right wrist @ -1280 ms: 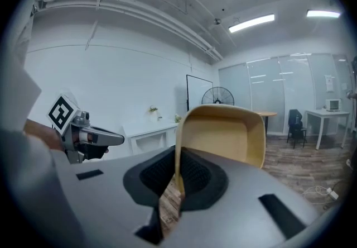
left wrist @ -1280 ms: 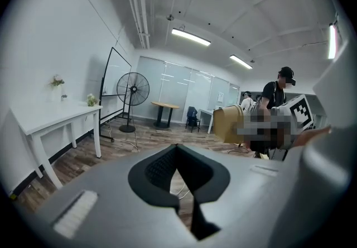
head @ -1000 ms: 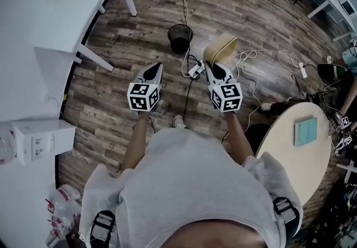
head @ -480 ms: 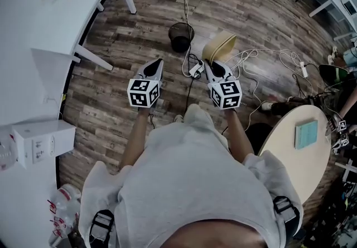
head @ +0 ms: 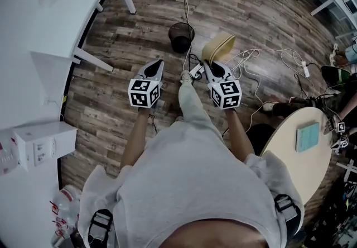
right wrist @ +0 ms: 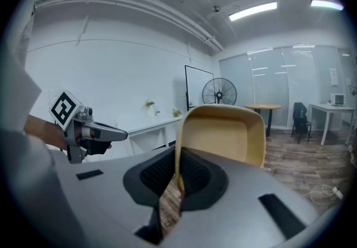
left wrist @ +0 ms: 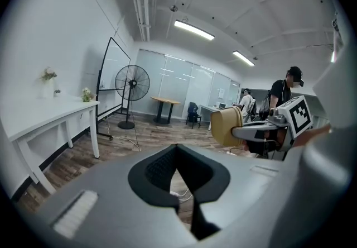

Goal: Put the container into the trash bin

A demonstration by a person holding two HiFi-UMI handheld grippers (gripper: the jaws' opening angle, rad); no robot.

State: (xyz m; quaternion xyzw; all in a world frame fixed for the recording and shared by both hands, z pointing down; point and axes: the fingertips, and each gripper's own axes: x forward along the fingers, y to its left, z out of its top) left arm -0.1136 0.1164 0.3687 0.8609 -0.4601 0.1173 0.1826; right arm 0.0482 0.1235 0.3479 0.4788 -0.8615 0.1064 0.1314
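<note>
A tan, shallow container (head: 219, 47) hangs over the wood floor, my right gripper (head: 208, 63) shut on its rim. In the right gripper view the container (right wrist: 223, 132) stands up on edge with its hollow side toward the camera, and the rim is pinched between the jaws of my right gripper (right wrist: 177, 177). The black mesh trash bin (head: 181, 36) stands on the floor just ahead and left of the container. My left gripper (head: 158, 63) is held level beside the right one, shut and holding nothing. In the left gripper view my left gripper (left wrist: 177, 149) shows no bin, only the container (left wrist: 226, 125) off to the right.
White cables and a power strip (head: 194, 70) trail across the floor by the bin. A white table (head: 61, 12) stands at the left. A round table (head: 301, 152) with a book stands at the right. My own leg (head: 189, 101) is between the grippers. A standing fan (left wrist: 132, 82) and people are farther off.
My leg has swung forward between the two grippers. Both grippers keep their pose and the right one keeps hold of the container. The view has shifted slightly toward the bin.
</note>
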